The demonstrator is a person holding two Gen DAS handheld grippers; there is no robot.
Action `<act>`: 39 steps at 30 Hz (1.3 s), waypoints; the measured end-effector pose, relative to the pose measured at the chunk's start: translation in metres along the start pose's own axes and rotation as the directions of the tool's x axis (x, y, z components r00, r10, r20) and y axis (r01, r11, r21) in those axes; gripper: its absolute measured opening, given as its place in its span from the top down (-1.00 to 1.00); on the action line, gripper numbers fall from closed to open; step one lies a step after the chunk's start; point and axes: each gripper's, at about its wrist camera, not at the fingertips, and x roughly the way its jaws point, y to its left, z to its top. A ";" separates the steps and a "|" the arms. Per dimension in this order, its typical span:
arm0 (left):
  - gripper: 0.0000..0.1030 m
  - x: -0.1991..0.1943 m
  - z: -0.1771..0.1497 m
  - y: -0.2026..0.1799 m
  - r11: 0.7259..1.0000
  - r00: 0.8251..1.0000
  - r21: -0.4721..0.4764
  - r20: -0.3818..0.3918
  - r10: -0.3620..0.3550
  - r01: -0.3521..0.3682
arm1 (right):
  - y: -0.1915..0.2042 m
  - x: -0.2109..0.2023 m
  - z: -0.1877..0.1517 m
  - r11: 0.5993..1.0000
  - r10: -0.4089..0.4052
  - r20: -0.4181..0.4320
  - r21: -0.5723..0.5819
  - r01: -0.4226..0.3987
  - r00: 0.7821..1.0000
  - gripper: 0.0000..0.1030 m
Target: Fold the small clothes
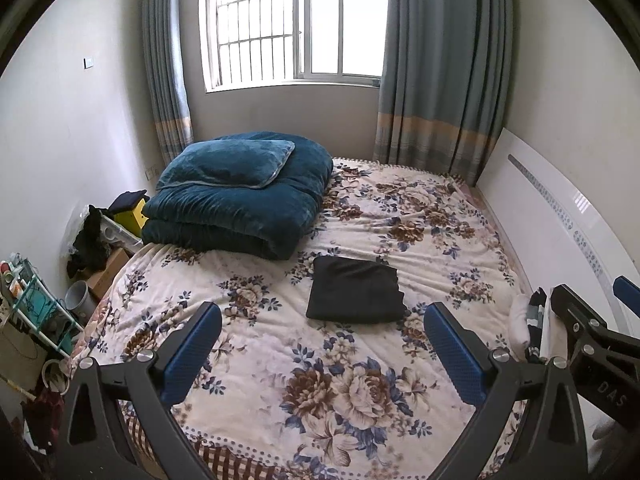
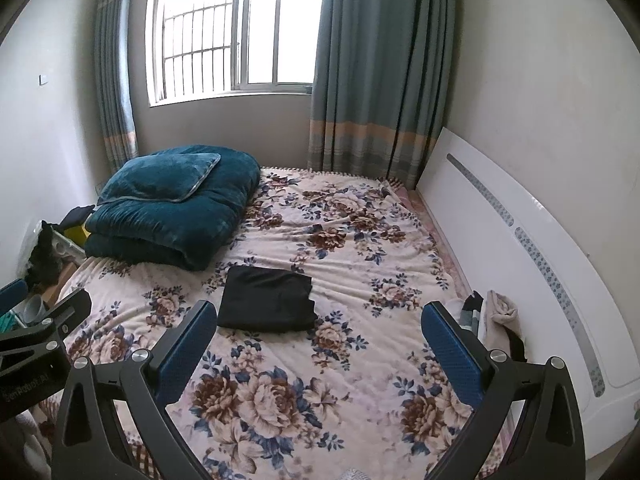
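A black garment (image 1: pixel 355 290) lies folded into a flat rectangle on the floral bedspread (image 1: pixel 280 340), mid-bed; it also shows in the right wrist view (image 2: pixel 267 299). My left gripper (image 1: pixel 322 328) is open and empty, held above the bed's near part, short of the garment. My right gripper (image 2: pixel 320 330) is open and empty beside it, to the right. A small heap of white, striped and dark clothes (image 2: pixel 494 320) lies at the bed's right edge by the headboard, also seen in the left wrist view (image 1: pixel 528 324).
A folded teal quilt with a pillow (image 1: pixel 240 192) sits at the far left of the bed. A white headboard (image 2: pixel 520 248) runs along the right. Boxes, a rack and clutter (image 1: pixel 48 300) fill the floor left of the bed. Window and curtains (image 1: pixel 440 72) behind.
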 end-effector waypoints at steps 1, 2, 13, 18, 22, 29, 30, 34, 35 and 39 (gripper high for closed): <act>-1.00 -0.001 -0.001 0.000 1.000 1.000 -0.002 0.000 0.000 0.000 | 0.000 0.000 0.000 1.000 0.003 -0.002 -0.002 -0.003 1.000 -1.00; -1.00 -0.002 -0.001 0.000 1.000 1.000 -0.004 -0.001 -0.001 0.001 | 0.000 0.000 -0.001 1.000 0.007 -0.003 -0.002 -0.007 1.000 -1.00; -1.00 -0.009 -0.002 0.001 1.000 1.000 -0.008 0.008 0.004 -0.004 | 0.000 -0.001 0.000 0.999 0.031 -0.001 -0.007 -0.031 1.000 -1.00; -1.00 -0.010 0.006 0.002 1.000 1.000 -0.006 0.015 0.002 -0.002 | 0.000 0.000 0.003 0.999 0.040 0.004 -0.010 -0.040 0.999 -1.00; -1.00 -0.011 0.009 0.001 1.000 1.000 -0.009 0.021 0.003 -0.002 | -0.001 0.001 0.004 0.999 0.044 0.005 -0.010 -0.044 0.999 -1.00; -1.00 -0.011 0.011 0.001 1.000 1.000 -0.008 0.024 0.000 0.000 | -0.002 0.002 0.005 0.999 0.045 0.007 -0.010 -0.045 0.999 -1.00; -1.00 -0.011 0.011 0.001 1.000 1.000 -0.009 0.025 0.000 0.000 | -0.002 0.002 0.005 0.999 0.045 0.007 -0.010 -0.045 0.999 -1.00; -1.00 -0.012 0.012 0.000 1.000 1.000 -0.011 0.026 0.003 -0.003 | -0.002 0.002 0.005 0.999 0.045 0.007 -0.011 -0.045 0.999 -1.00; -1.00 -0.012 0.013 0.000 1.000 1.000 -0.010 0.029 0.004 -0.004 | -0.002 0.002 0.005 0.999 0.044 0.008 -0.012 -0.044 0.999 -1.00; -1.00 -0.012 0.013 0.000 1.000 1.000 -0.012 0.029 0.004 -0.004 | -0.002 0.002 0.005 0.999 0.043 0.008 -0.011 -0.043 0.999 -1.00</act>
